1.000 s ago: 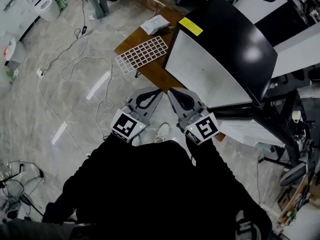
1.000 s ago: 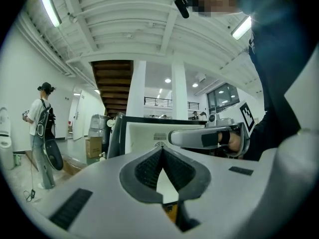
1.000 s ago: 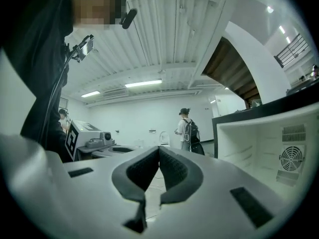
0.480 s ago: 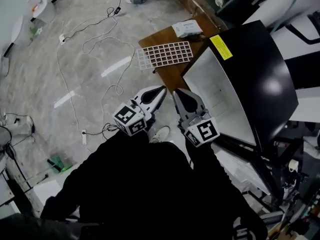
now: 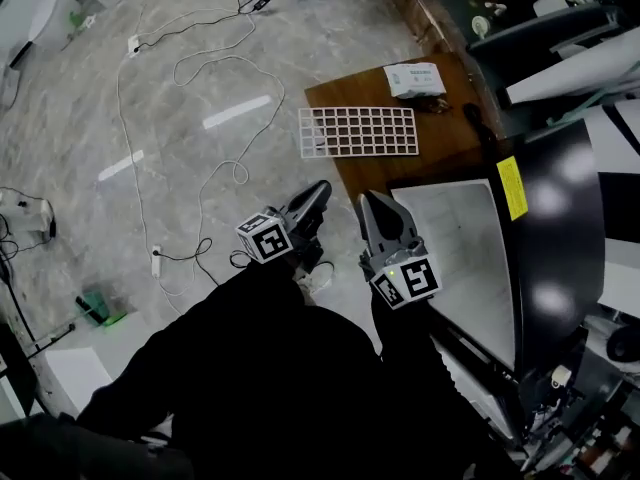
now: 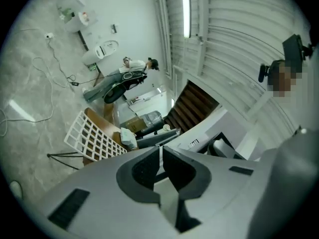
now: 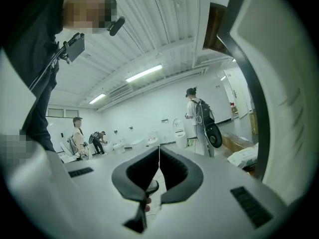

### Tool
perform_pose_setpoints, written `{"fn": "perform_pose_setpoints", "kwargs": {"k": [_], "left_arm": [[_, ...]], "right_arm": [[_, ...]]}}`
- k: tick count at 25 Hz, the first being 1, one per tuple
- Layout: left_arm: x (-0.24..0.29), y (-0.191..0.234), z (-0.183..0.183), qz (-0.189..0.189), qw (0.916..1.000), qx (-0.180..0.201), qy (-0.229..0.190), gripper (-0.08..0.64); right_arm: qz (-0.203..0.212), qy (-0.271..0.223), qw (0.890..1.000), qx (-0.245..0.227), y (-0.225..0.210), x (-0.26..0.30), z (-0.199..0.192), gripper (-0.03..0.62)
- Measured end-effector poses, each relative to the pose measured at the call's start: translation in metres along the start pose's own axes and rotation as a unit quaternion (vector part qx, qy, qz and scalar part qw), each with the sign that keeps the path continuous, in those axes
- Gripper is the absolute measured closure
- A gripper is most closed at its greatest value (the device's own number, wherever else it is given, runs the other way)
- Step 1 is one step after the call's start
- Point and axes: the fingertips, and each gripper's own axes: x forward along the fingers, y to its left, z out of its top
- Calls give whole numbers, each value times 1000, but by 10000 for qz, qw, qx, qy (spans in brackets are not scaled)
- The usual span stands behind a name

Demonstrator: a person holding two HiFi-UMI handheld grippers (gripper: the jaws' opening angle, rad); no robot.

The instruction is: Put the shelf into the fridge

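Shelf untouched, both grippers shut and empty

Shelf (image 5: 358, 131) lies flat on the brown table (image 5: 400, 173), far from the person, with its left edge hanging past the table's left side. The fridge (image 5: 555, 268) stands to the right, its pale inner face showing. The left gripper (image 5: 318, 190) and the right gripper (image 5: 367, 200) hover near the person, well apart from the shelf, each with its jaws pressed together on nothing.

Several things could go wrong. Jaws that reach the grid closed would shove it, not take it, and the overhanging edge could tip it to the floor. Thin wire lying flat gives little to pinch. A nudge away from the person could knock the packet (image 5: 414, 78) just beyond. Loose cables (image 5: 240, 171) on the floor to the left could catch a foot.
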Motion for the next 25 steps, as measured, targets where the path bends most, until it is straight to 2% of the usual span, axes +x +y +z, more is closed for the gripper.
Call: {"fn": "perform_pose_setpoints", "kwargs": {"k": [4, 10, 13, 19, 25], "left_arm": [[6, 74, 1, 284, 9977, -568, -256, 524], [10, 160, -23, 731, 9902, -1130, -360, 470], [14, 185, -29, 827, 9860, -1393, -405, 433], [32, 223, -41, 927, 9829, -1579, -183, 379], [51, 249, -37, 963, 9771, -1850, -417, 367]], "right_arm": [[10, 121, 9999, 45, -20, 37, -18, 585], [82, 357, 9988, 310, -35, 75, -54, 585], [46, 462, 9979, 446, -40, 88, -67, 585], [-56, 560, 9963, 642, -61, 106, -83, 585], [-158, 651, 9943, 827, -81, 109, -101, 585]]}}
